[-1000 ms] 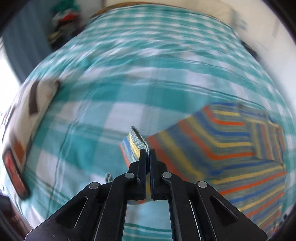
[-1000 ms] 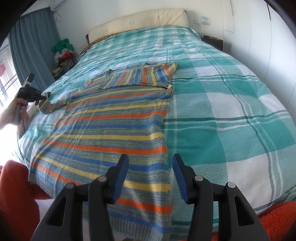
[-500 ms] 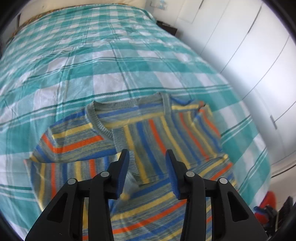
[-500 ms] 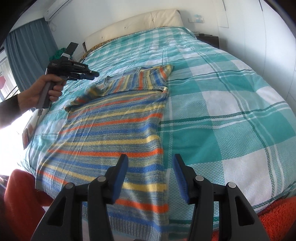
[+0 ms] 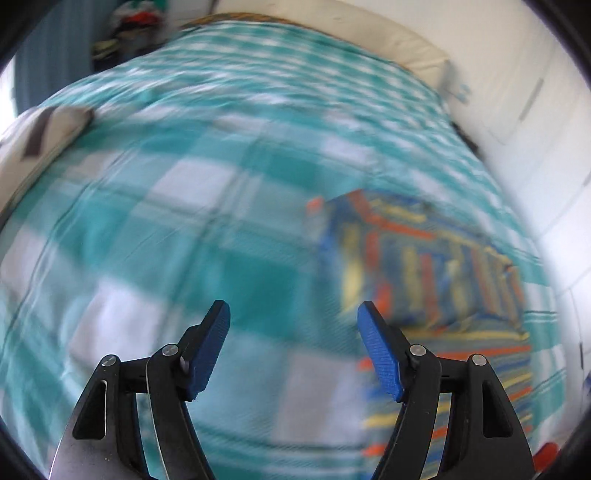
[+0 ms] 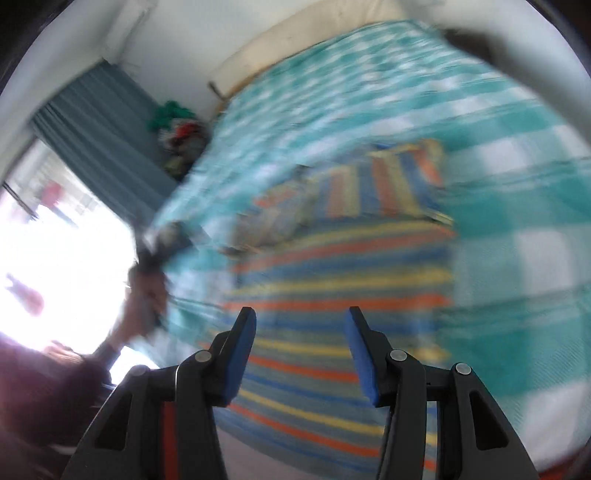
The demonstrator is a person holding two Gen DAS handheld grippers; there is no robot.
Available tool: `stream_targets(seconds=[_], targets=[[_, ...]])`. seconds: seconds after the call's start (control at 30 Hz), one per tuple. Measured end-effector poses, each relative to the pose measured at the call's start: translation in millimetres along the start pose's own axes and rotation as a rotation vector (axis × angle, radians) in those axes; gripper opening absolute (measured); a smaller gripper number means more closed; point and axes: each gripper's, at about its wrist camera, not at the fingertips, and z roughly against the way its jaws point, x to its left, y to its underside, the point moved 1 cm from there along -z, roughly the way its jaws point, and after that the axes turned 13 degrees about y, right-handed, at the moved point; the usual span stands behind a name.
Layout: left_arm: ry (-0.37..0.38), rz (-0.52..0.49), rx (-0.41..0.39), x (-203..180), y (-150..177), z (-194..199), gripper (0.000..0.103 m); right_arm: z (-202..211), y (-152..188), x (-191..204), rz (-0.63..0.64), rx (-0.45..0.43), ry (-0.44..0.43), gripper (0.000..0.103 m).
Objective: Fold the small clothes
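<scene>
A striped sweater (image 6: 343, 273) in blue, orange, yellow and grey lies flat on the bed, both sleeves folded in across its upper part. In the left wrist view the sweater (image 5: 436, 273) sits to the right, blurred by motion. My left gripper (image 5: 293, 314) hangs over bare cover left of it, jaws still opening with nothing between them. My right gripper (image 6: 299, 321) is open and empty above the sweater's lower half. A hand (image 6: 147, 291) holding the left gripper shows at the bed's left edge.
A teal and white checked cover (image 5: 177, 206) spreads over the whole bed, with a cream headboard (image 5: 369, 33) behind. A patterned pillow (image 5: 40, 136) lies at the left edge. A heap of clothes (image 6: 177, 140) and a blue curtain (image 6: 99, 140) stand in the far corner; white wardrobes line the right.
My left gripper let go of the sleeve cuff it was pinching, laid it across the sweater, opened and swung back left over bare cover. The right gripper rose and tilted, still open.
</scene>
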Motion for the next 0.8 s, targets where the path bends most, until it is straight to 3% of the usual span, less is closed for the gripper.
stream_targets(seconds=[0.1,0.2,0.3,0.43,0.47,0.53,0.67,0.8], targets=[[-0.055,0.054,-0.015,37,36,3,0.074,-64,-55,23,-0.015,0.028,-0.001,0.050],[0.002,0.074,-0.099,56,60,11,0.074,-147,-92,24,-0.017,0.083,0.089,0.042],[0.022,0.069,-0.104,53,58,9,0.080,-217,-100,17,-0.022,0.193,0.140,0.039],[0.024,-0.006,-0.089,46,61,6,0.089,-269,-97,15,-0.026,0.263,0.175,0.038],[0.026,-0.010,-0.089,47,61,5,0.090,-277,-96,13,-0.039,0.265,0.182,0.034],[0.036,-0.006,-0.091,49,60,4,0.090,-281,-97,11,-0.064,0.244,0.164,0.004],[0.049,0.004,-0.099,53,62,9,0.090,-230,-117,18,-0.022,0.090,0.153,0.002],[0.038,-0.009,-0.096,51,62,7,0.091,-189,-132,-6,0.012,-0.021,0.345,0.003]])
